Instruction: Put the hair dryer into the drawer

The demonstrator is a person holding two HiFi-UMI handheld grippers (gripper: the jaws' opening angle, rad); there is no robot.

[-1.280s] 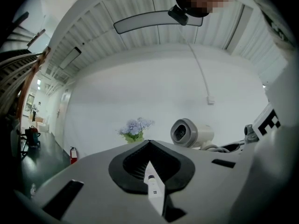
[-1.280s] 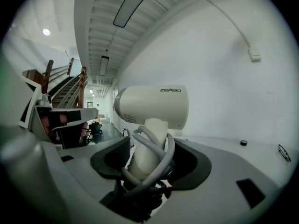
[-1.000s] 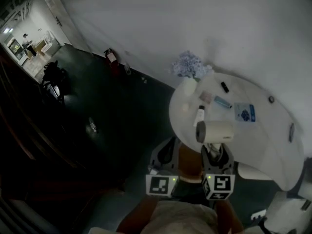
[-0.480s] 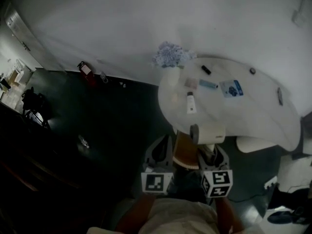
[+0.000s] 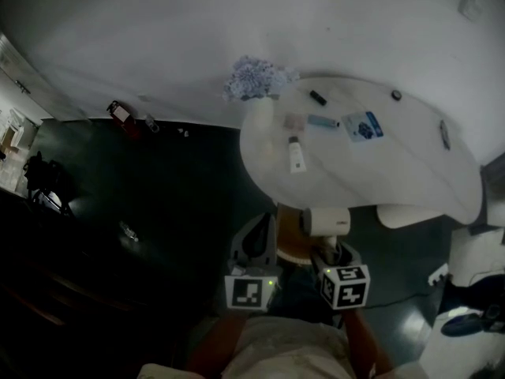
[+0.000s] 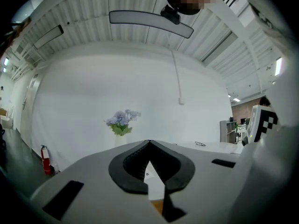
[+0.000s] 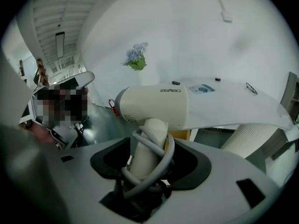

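Hair dryer (image 5: 326,221) cream, its cord (image 7: 168,157) grey. Left gripper (image 6: 149,143) and right gripper (image 7: 145,158) light grey with black lining, cubes patterned in black-and-white squares. Table (image 5: 410,172) white. Flowers (image 5: 254,77) pale lilac-blue with green leaves, vase (image 5: 261,115) white. Wall (image 5: 237,22) white, floor (image 5: 173,180) dark green. Fire extinguisher (image 5: 118,112) red. Packet (image 5: 363,125) on the table blue and white. Wooden board (image 5: 293,239) below the table edge orange-brown.

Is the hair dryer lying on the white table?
No, the right gripper holds the hair dryer by its handle, off the table.
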